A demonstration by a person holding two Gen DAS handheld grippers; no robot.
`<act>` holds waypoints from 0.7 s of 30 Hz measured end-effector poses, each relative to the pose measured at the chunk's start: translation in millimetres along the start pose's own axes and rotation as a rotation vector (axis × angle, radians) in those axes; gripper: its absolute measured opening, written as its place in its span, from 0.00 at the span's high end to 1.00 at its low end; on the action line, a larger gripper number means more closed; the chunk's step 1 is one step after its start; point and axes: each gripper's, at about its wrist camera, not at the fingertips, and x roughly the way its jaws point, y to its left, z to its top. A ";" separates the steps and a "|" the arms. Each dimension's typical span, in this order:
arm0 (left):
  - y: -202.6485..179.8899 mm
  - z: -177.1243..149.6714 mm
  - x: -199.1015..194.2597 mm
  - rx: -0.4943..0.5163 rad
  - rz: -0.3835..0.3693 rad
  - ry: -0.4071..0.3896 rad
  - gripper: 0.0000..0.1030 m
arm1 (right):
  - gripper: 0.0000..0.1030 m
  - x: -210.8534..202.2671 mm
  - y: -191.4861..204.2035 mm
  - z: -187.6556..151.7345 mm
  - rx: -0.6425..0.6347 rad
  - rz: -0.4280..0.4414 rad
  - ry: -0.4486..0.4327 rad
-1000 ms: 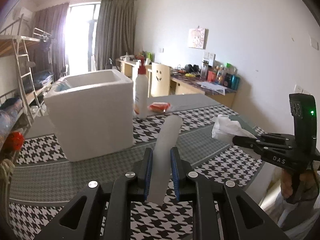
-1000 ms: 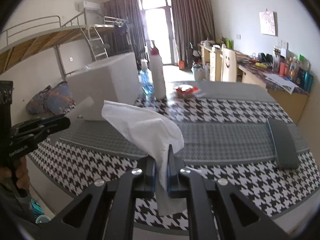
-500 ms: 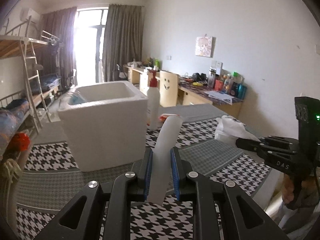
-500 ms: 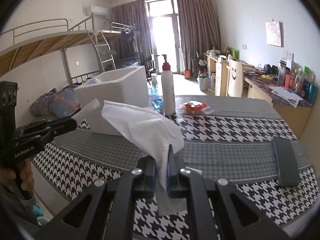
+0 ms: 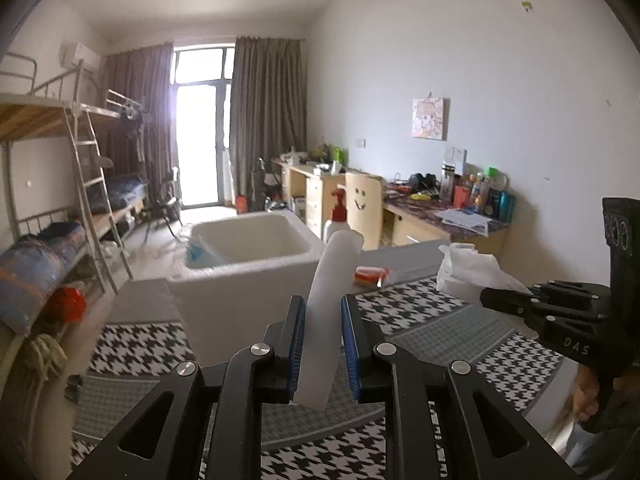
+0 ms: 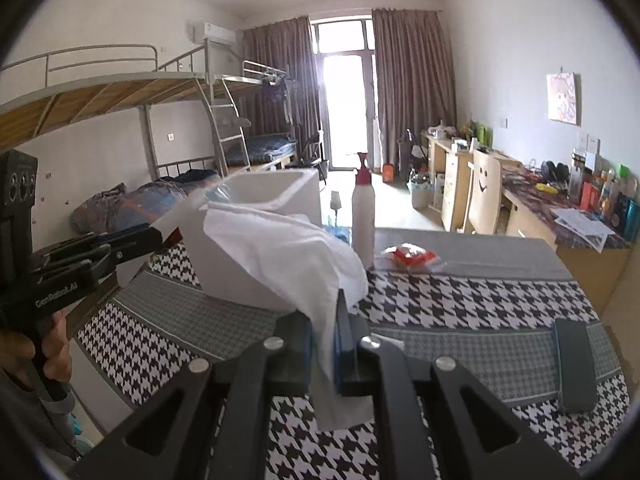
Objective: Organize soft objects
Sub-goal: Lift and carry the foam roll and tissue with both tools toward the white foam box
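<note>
Table (image 5: 440,332) under a black-and-white houndstooth cloth, spread across both views. White foam box (image 5: 248,272) standing open-topped toward its far side, pump bottle (image 6: 363,220) just beside, red packet (image 6: 408,257) near the bottle, dark flat case (image 6: 574,364) lying well apart at the right. White tissue (image 6: 280,256) draped forward over the right gripper (image 6: 324,354), lower edge pinched between jaws pressed together on it. White foam strip (image 5: 328,312) rising tilted through the left gripper (image 5: 323,354), clamped between blue-padded jaws, both raised above the cloth.
</note>
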 end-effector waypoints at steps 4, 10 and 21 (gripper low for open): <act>1.5 8.6 0.3 0.001 0.036 -0.017 0.81 | 0.89 -1.3 2.2 8.0 0.006 0.008 -0.016; 1.1 17.3 2.2 0.007 0.085 -0.042 0.81 | 0.89 -0.8 4.6 19.5 0.005 0.007 -0.036; 10.3 32.9 11.2 -0.003 0.120 -0.061 0.81 | 0.89 15.3 16.5 43.0 -0.019 0.023 -0.036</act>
